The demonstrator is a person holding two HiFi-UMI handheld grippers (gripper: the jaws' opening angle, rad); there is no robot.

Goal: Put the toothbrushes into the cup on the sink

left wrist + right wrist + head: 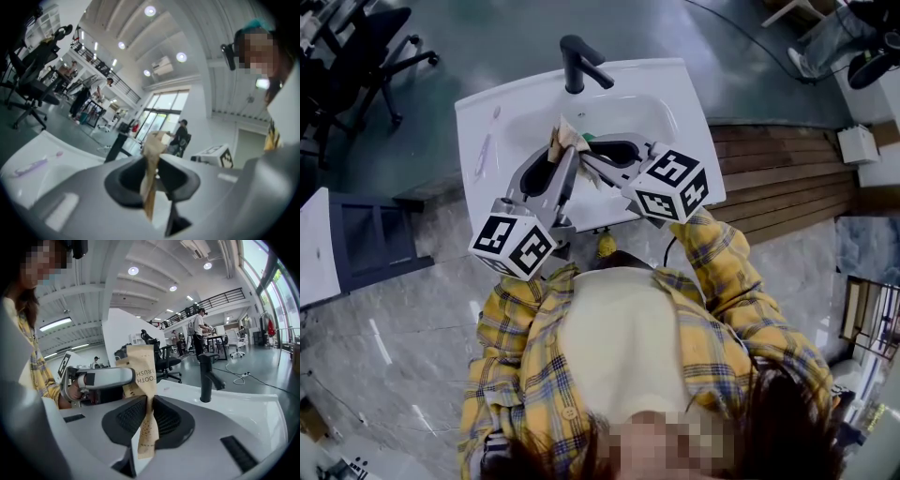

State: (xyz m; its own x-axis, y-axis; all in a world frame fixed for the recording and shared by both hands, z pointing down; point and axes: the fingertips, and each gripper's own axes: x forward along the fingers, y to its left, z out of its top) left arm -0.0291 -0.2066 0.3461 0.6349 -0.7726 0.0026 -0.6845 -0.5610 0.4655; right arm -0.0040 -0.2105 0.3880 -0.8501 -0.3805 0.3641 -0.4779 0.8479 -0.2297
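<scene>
Bright ceiling spots (150, 10), fisheye edges w/ dark vignette, near foreground blurry.

One sink (680, 84); one black tap (578, 62) at twelve o'clock; one loose toothbrush (485, 150) at nine o'clock; one paper toothbrush packet (143, 380); two grippers: left gripper (555, 164), right gripper (598, 156).

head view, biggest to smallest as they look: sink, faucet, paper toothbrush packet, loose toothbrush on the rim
1. sink
2. faucet
3. loose toothbrush and paper packet: unsure, they look similar, and the packet is partly covered
</scene>
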